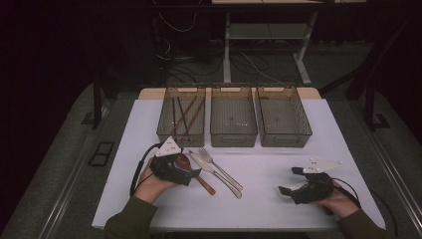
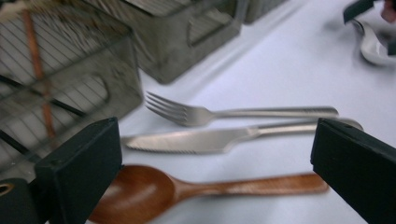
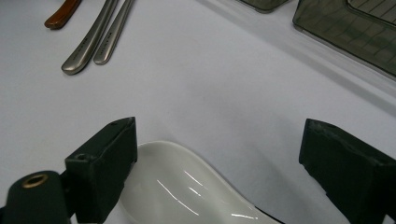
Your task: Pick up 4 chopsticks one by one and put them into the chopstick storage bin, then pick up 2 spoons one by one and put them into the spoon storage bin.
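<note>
left gripper (image 2: 215, 172) released, wooden spoon (image 2: 196, 189) between its fingers, pre-grasp: next clench on handle; right gripper (image 3: 219, 172) released beside white spoon (image 3: 187, 191).

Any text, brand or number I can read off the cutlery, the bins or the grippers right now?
None can be read.
Knife handle and fork handle: each carries a small dark stamp, too small and blurred to read.
Wooden spoon, white spoon, the three bins, both grippers: no marking shows.
</note>
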Demonstrator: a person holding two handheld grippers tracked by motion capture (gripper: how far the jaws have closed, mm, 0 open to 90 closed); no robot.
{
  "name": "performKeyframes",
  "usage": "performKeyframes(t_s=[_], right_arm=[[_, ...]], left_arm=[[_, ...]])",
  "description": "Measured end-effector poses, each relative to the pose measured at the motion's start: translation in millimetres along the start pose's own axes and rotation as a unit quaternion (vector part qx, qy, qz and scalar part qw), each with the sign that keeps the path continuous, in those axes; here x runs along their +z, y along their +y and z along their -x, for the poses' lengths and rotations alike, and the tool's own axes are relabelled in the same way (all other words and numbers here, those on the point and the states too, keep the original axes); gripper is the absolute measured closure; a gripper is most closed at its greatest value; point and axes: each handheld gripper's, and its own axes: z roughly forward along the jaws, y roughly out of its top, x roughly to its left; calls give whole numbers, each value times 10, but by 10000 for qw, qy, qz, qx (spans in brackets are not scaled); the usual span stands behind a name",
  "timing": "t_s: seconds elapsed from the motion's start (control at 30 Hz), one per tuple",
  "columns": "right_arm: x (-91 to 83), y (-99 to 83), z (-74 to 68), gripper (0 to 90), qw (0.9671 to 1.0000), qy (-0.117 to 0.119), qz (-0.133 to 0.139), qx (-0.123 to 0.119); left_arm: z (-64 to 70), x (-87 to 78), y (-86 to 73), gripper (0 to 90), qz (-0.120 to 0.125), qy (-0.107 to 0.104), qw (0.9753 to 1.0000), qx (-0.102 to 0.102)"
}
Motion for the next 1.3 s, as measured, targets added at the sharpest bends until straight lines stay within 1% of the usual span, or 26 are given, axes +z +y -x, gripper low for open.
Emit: performKeyframes(t_s=[0.07,0.2,0.33,0.43,0.53,0.57,0.6,0.63,0.77,0.9,0.97,1.03,1.07,1.17,1.23,1.3], right_arm=[[-1,-1,-1,114,10000,-3,2,-7],[-1,0,-2,114,10000,-7,3,-14],[2,2,-2,114,10000,-16,-7,-25],[2,3,-1,114,10000,-5,-8,-17],[-4,3,-2,114,10000,10,20,6],[-7,4,-3,114,10000,20,28,17],[-10,5,-3,114,10000,25,42,27],[-14,7,0,114,10000,18,57,22],[-29,22,3,114,9999,39,85,59],[-68,62,8,114,9999,45,107,52],[-99,99,11,114,9999,85,95,30],[-134,131,30,115,9997,234,85,48],[-146,144,43,132,9996,263,79,80],[-156,145,72,148,9997,215,-17,65],[-159,131,92,173,9999,93,-51,23],[-168,130,112,195,9999,65,-73,66]], left_arm=[[35,-11,-42,0,-17,-43,10000,29],[96,-39,-112,0,-18,-61,9999,82],[153,-70,-188,0,80,-75,9999,101],[177,-94,-239,0,100,-70,9998,136],[193,-116,-290,0,212,-93,9997,84],[196,-126,-308,0,213,-88,9997,110],[205,-133,-331,0,264,-93,9996,76],[201,-142,-343,0,258,-108,9996,88],[208,-164,-422,0,275,-179,9994,-87],[231,-175,-467,0,255,-197,9994,-96],[226,-175,-472,0,241,-197,9995,-96],[213,-170,-477,0,226,-186,9995,-88],[209,-166,-481,0,229,-195,9995,-96],[208,-159,-485,0,194,-199,9996,-78],[209,-155,-485,0,183,-210,9996,-57],[207,-146,-486,0,177,-228,9996,-52]])
